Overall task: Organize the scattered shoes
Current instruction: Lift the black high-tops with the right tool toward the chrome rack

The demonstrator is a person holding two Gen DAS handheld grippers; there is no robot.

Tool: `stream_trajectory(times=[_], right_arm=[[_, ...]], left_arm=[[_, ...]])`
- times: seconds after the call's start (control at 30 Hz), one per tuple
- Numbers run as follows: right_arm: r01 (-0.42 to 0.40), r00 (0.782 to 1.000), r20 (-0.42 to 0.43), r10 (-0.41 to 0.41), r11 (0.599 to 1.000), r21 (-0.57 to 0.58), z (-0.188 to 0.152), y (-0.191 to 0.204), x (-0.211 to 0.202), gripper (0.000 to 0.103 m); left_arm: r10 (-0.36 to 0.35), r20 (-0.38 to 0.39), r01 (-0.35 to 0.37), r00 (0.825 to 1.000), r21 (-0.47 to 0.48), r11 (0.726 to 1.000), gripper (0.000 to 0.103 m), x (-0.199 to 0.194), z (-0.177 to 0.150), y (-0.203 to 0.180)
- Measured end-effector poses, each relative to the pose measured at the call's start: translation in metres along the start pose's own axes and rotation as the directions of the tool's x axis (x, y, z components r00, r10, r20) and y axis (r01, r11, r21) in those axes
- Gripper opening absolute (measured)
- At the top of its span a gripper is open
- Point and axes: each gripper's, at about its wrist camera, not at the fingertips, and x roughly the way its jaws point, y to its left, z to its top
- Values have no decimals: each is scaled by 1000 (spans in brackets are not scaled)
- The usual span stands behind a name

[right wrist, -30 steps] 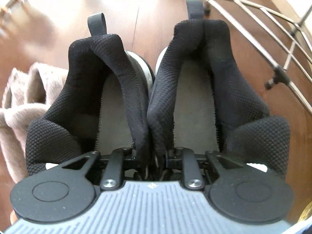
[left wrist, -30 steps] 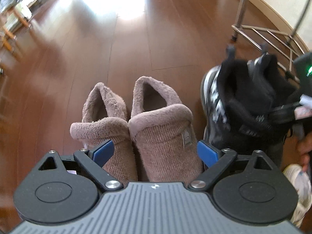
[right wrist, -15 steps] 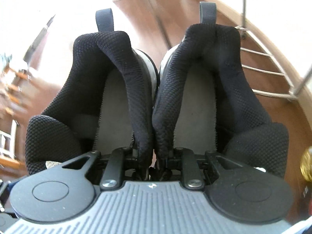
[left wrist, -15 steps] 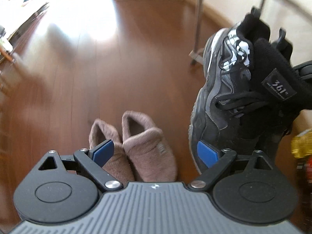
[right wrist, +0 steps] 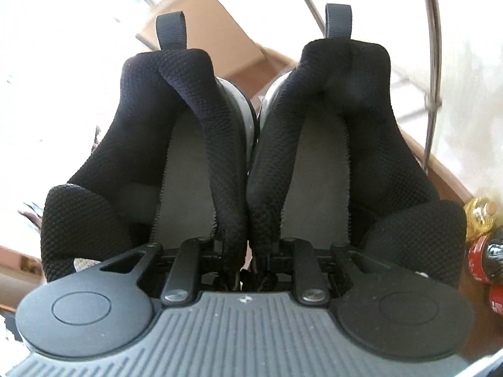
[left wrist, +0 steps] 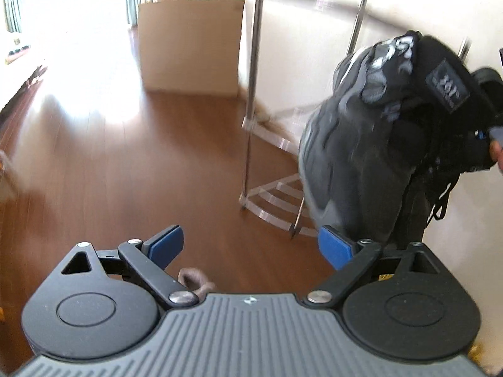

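My right gripper (right wrist: 246, 245) is shut on the inner collars of a pair of black sneakers (right wrist: 217, 144), pinched together and held up in the air. The same pair shows blurred at the right of the left wrist view (left wrist: 371, 144), hanging beside a metal shoe rack (left wrist: 270, 185). My left gripper (left wrist: 250, 246) is open and empty above the wooden floor. A scrap of a brown fuzzy slipper (left wrist: 195, 279) peeks out just under the left gripper; the rest of the slippers is hidden.
A cardboard box (left wrist: 191, 44) stands against the far wall. The rack's upright poles (left wrist: 254, 47) and curved shelves are at the right by the white wall. Several drink bottles (right wrist: 485, 245) stand at the right edge of the right wrist view.
Both grippers have risen from the floor. The slippers dropped almost out of the left view. The sneakers were lifted higher toward the rack, still in the right gripper.
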Motion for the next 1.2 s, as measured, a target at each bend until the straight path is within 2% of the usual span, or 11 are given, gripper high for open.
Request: stream_trajectory(times=[0.2, 0.33, 0.53, 0.73, 0.83, 0.87, 0.9, 1.0, 1.07, 1.13, 1.2], right_arm=[[41, 995, 96, -35, 997, -60, 98, 74, -71, 18], [136, 986, 110, -122, 983, -123, 180, 119, -83, 18], [332, 943, 51, -328, 926, -182, 292, 147, -17, 18], [496, 864, 8, -503, 849, -180, 337, 143, 68, 20], [526, 841, -5, -541, 821, -222, 353, 154, 82, 51], [538, 834, 16, -552, 804, -253, 355, 161, 80, 71], [565, 818, 72, -571, 771, -294, 358, 172, 73, 80], [625, 780, 241, -578, 698, -350, 359, 199, 42, 90], [591, 800, 362, -479, 733, -335, 347, 207, 0, 85], [455, 850, 447, -280, 818, -352, 312, 195, -52, 56], [317, 888, 441, -133, 870, -376, 260, 160, -85, 16]], left_arm=[[-19, 133, 4, 991, 113, 994, 95, -30, 83, -30], [-28, 182, 16, 983, 67, 998, 95, -28, 121, -48], [37, 127, -31, 991, -49, 998, 95, -4, 127, -63], [147, 23, -146, 989, -37, 989, 95, 17, 100, -67], [168, -7, -168, 986, -44, 985, 95, 23, 98, -66], [169, -8, -169, 986, -45, 985, 95, 21, 98, -66], [170, 1, -170, 985, -39, 985, 95, 22, 102, -66], [165, 37, -165, 986, -6, 986, 95, 19, 114, -74], [142, 81, -146, 987, 40, 988, 95, 20, 128, -80], [96, 117, -108, 989, 105, 989, 95, 27, 142, -83], [29, 150, -58, 988, 194, 979, 95, 37, 158, -86]])
